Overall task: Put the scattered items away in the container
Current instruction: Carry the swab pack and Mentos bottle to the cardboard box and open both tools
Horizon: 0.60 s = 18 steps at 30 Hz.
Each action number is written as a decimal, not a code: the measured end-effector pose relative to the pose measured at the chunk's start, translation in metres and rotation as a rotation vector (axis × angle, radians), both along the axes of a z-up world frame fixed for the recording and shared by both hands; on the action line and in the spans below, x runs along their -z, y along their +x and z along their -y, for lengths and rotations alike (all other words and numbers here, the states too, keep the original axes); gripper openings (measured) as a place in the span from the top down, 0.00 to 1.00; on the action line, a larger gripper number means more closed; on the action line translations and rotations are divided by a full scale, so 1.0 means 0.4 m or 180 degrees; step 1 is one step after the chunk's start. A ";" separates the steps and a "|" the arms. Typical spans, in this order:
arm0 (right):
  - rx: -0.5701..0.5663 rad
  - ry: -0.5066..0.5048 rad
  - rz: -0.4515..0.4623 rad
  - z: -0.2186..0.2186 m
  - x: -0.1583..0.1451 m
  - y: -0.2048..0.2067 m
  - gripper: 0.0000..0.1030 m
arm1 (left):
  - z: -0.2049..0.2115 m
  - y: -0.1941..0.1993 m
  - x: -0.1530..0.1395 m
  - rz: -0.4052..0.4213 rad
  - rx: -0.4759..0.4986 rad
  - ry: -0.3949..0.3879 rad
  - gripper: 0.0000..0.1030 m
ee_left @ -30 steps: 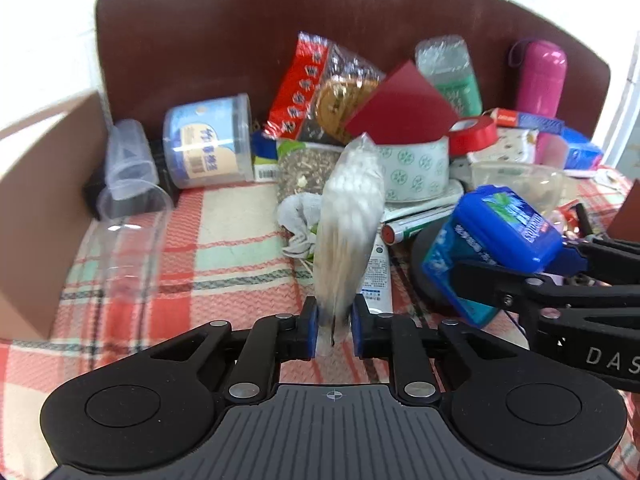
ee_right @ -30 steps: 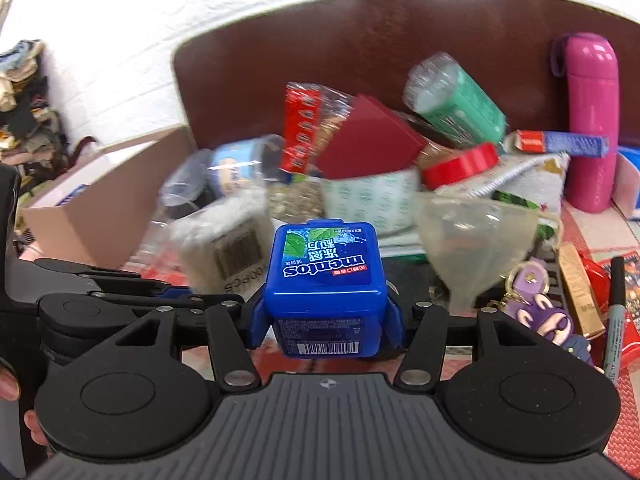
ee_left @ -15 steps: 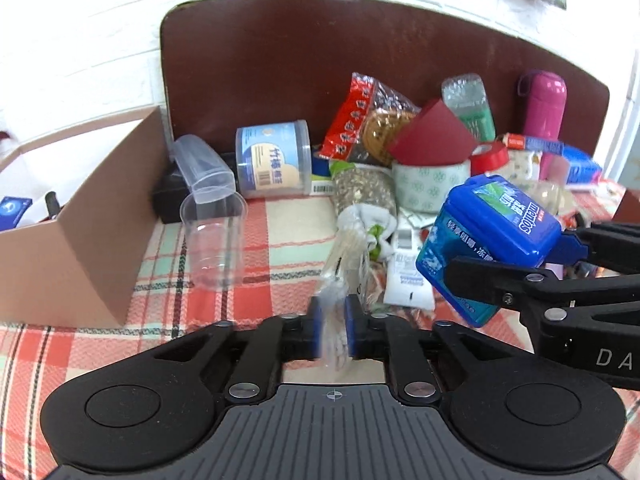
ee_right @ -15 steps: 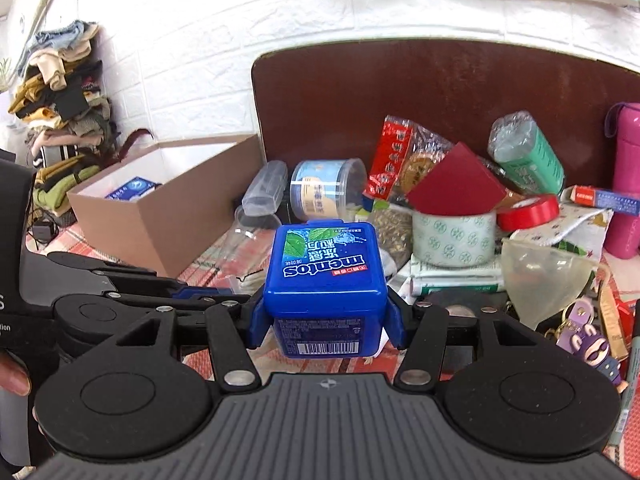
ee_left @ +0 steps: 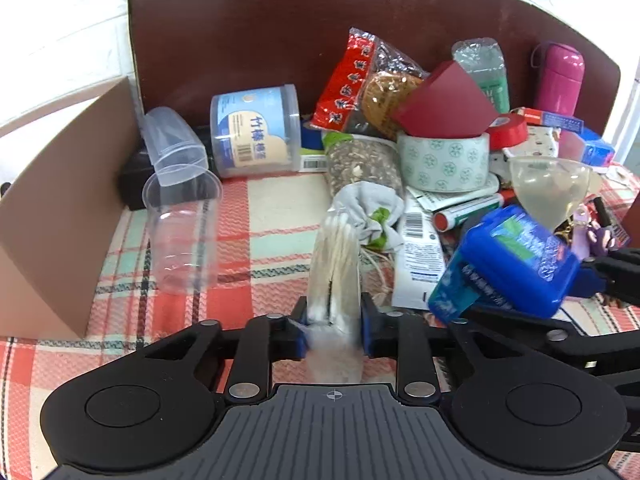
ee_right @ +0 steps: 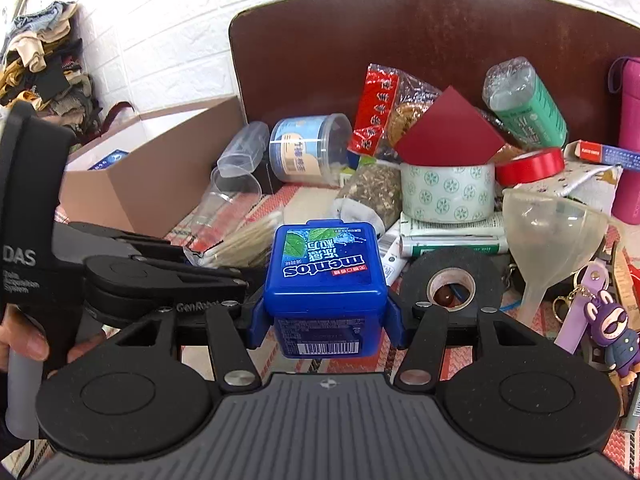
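Observation:
My left gripper (ee_left: 333, 330) is shut on a clear bag of cotton swabs (ee_left: 335, 264), held above the plaid cloth. My right gripper (ee_right: 326, 316) is shut on a blue Mentos box (ee_right: 326, 276); in the left wrist view that box (ee_left: 508, 268) hangs at the right. The open cardboard box (ee_left: 56, 208) stands at the left edge, and from the right wrist its opening (ee_right: 160, 156) shows a small blue item inside. The left gripper's body (ee_right: 132, 276) sits just left of the Mentos box.
A pile lies against the brown backboard (ee_left: 260, 28): clear plastic cups (ee_left: 182, 216), a round swab tub (ee_left: 256, 132), snack bags (ee_left: 368, 84), patterned tape (ee_left: 444, 160), red tape (ee_right: 530, 166), black tape (ee_right: 450, 280), funnel (ee_right: 552, 236), pink flask (ee_left: 558, 76), keychain (ee_right: 612, 328).
Both grippers moved forward and lower toward the pile, so the items loom larger. The cardboard box slid farther to the left edge. Both holds are unchanged.

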State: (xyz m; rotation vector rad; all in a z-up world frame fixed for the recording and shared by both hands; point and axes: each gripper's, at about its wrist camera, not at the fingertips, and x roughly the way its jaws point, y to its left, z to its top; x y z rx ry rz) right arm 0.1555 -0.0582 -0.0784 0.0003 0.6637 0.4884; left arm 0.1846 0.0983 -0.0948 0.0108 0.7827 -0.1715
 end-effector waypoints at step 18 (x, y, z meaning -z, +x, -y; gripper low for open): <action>-0.1080 0.0331 0.0389 -0.302 -0.247 0.015 0.41 | -0.310 -0.119 -0.287 0.0686 -0.0771 0.0168 0.82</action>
